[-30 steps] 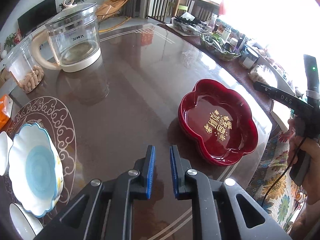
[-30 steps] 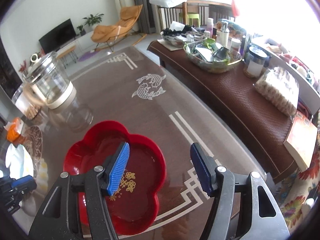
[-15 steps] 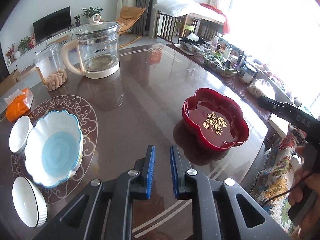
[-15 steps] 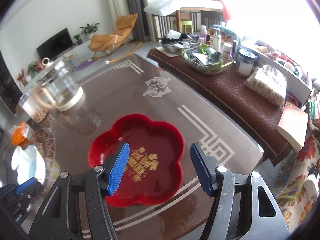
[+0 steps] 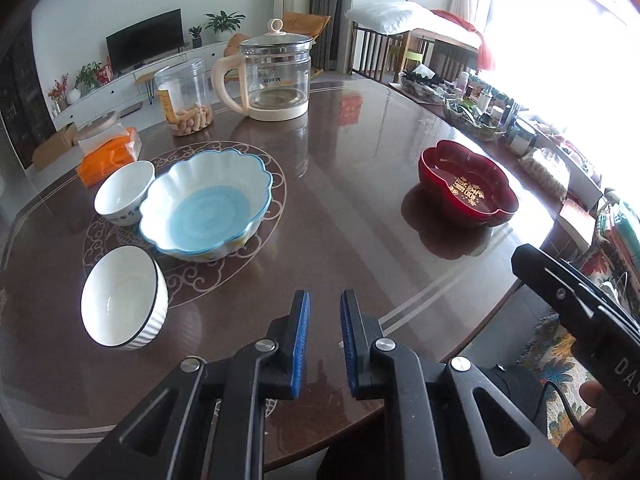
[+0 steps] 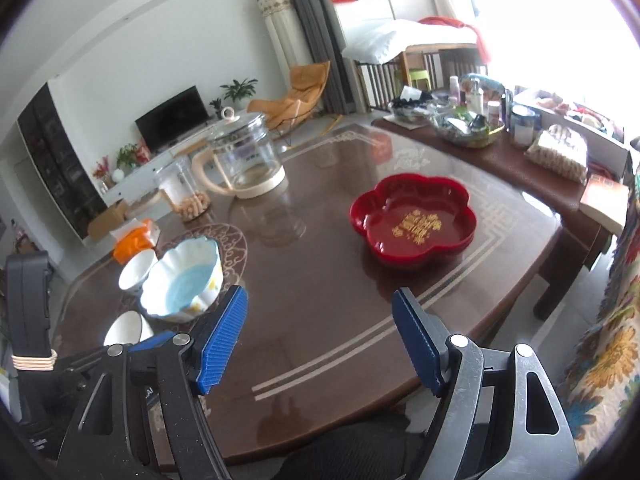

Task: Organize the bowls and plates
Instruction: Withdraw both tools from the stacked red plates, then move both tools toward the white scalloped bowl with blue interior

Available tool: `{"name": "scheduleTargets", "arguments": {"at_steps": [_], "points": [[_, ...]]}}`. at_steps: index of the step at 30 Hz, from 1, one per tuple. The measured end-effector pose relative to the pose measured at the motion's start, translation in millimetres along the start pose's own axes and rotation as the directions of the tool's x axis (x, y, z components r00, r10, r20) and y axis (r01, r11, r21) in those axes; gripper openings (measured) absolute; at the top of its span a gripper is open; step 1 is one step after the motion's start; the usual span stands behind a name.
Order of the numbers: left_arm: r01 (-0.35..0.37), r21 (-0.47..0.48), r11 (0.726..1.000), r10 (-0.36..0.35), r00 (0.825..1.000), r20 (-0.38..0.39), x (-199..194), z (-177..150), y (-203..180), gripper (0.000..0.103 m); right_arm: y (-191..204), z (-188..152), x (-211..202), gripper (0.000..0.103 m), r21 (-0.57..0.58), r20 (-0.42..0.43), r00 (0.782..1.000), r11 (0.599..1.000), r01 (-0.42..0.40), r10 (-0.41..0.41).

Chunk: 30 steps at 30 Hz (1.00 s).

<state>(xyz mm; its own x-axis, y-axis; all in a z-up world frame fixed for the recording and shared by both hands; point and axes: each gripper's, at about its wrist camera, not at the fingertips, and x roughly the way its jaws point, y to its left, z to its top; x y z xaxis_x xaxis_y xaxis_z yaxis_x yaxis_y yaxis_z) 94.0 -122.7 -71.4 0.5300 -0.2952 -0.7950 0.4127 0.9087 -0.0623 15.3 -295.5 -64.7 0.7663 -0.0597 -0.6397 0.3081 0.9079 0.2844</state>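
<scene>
A red flower-shaped dish [image 5: 468,184] with gold lettering sits on the right of the brown table [image 5: 340,216]; the right wrist view shows the dish [image 6: 414,220] ahead. At the left stand a blue-and-white scalloped bowl [image 5: 208,208], a small white bowl [image 5: 124,192] and a white ribbed bowl [image 5: 124,304] with a dark rim. My left gripper [image 5: 324,320] hangs shut and empty over the table's near edge. My right gripper [image 6: 320,308] is also back at the near edge. Its jaws are opening, with nothing between them.
A glass kettle [image 5: 276,80], a clear jar of snacks [image 5: 184,96] and an orange tissue pack [image 5: 110,156] stand at the back left. A low side table [image 6: 560,184] crowded with bottles and trays runs along the right. A patterned cloth [image 6: 600,352] lies by the table's right corner.
Both grippers have drawn back from the red dish to the table's near edge, bringing the three bowls into view. The right jaws have spread wider. The left jaws stay shut.
</scene>
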Motion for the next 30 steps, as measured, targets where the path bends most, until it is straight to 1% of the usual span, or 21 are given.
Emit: {"name": "scheduleTargets", "arguments": {"at_steps": [2, 4, 5, 7, 9, 11, 13, 16, 17, 20, 22, 24, 28, 30], "points": [[-0.017, 0.013, 1.000, 0.017, 1.000, 0.017, -7.3, -5.6, 2.8, 0.016, 4.6, -11.5, 4.4, 0.078, 0.014, -0.026, 0.999, 1.000, -0.018, 0.019], [0.005, 0.026, 1.000, -0.006, 1.000, 0.021, -12.2, -9.5, 3.4, 0.016, 10.6, -18.9, 5.5, 0.078, 0.030, -0.045, 0.996, 0.996, -0.079, 0.080], [0.025, 0.031, 0.999, -0.026, 0.999, 0.022, -14.3, -10.6, 3.4, 0.016, 15.6, -20.1, 5.3, 0.078, 0.025, -0.046, 0.994, 0.995, -0.102, 0.103], [0.074, 0.037, 0.997, -0.075, 0.997, 0.025, -17.2, -10.2, 1.7, 0.016, 23.9, -24.5, -2.3, 0.078, 0.004, -0.001, 0.994, 0.994, -0.111, 0.111], [0.149, 0.034, 0.988, -0.149, 0.989, 0.001, -16.7, -8.4, -0.7, 0.016, 29.2, -26.5, -7.4, 0.079, -0.008, 0.039, 0.993, 0.994, -0.112, 0.112], [0.183, 0.032, 0.983, -0.182, 0.983, -0.028, -15.2, -7.2, -6.2, 0.016, 27.2, -25.1, -8.7, 0.081, 0.023, 0.056, 0.993, 0.994, -0.108, 0.107], [0.175, 0.064, 0.982, -0.173, 0.984, -0.035, -15.1, -8.6, -14.7, 0.016, 20.6, -22.1, -9.7, 0.081, 0.076, 0.078, 0.994, 0.993, -0.085, 0.079], [0.146, 0.152, 0.977, -0.146, 0.989, -0.016, -18.2, -16.4, -30.8, 0.016, 10.1, -11.4, -9.1, 0.081, 0.142, 0.092, 0.995, 0.989, -0.044, 0.031], [0.148, 0.168, 0.975, -0.148, 0.989, -0.016, -18.4, -19.9, -34.7, 0.016, 8.1, -7.0, -9.7, 0.081, 0.156, 0.095, 0.995, 0.987, -0.023, 0.008], [0.147, 0.199, 0.969, -0.143, 0.989, -0.035, -17.1, -29.7, -45.2, 0.016, 2.0, 1.1, -14.0, 0.082, 0.206, 0.112, 0.994, 0.978, -0.014, -0.009], [0.099, 0.214, 0.972, -0.098, 0.995, -0.013, -18.2, -33.5, -49.1, 0.016, -2.7, 0.9, -16.2, 0.084, 0.244, 0.111, 0.994, 0.969, -0.033, 0.006], [0.091, 0.220, 0.971, -0.091, 0.996, -0.011, -17.6, -34.2, -50.8, 0.016, -4.1, -1.9, -17.9, 0.084, 0.263, 0.106, 0.994, 0.964, -0.036, 0.009], [0.038, 0.241, 0.970, -0.039, 0.999, 0.003, -16.7, -36.3, -55.8, 0.016, -11.0, -5.8, -19.8, 0.084, 0.305, 0.094, 0.995, 0.950, -0.070, 0.043], [0.018, 0.246, 0.969, -0.020, 1.000, 0.005, -17.3, -37.8, -57.7, 0.016, -11.7, -6.8, -21.6, 0.084, 0.306, 0.096, 0.994, 0.949, -0.077, 0.049]]}}
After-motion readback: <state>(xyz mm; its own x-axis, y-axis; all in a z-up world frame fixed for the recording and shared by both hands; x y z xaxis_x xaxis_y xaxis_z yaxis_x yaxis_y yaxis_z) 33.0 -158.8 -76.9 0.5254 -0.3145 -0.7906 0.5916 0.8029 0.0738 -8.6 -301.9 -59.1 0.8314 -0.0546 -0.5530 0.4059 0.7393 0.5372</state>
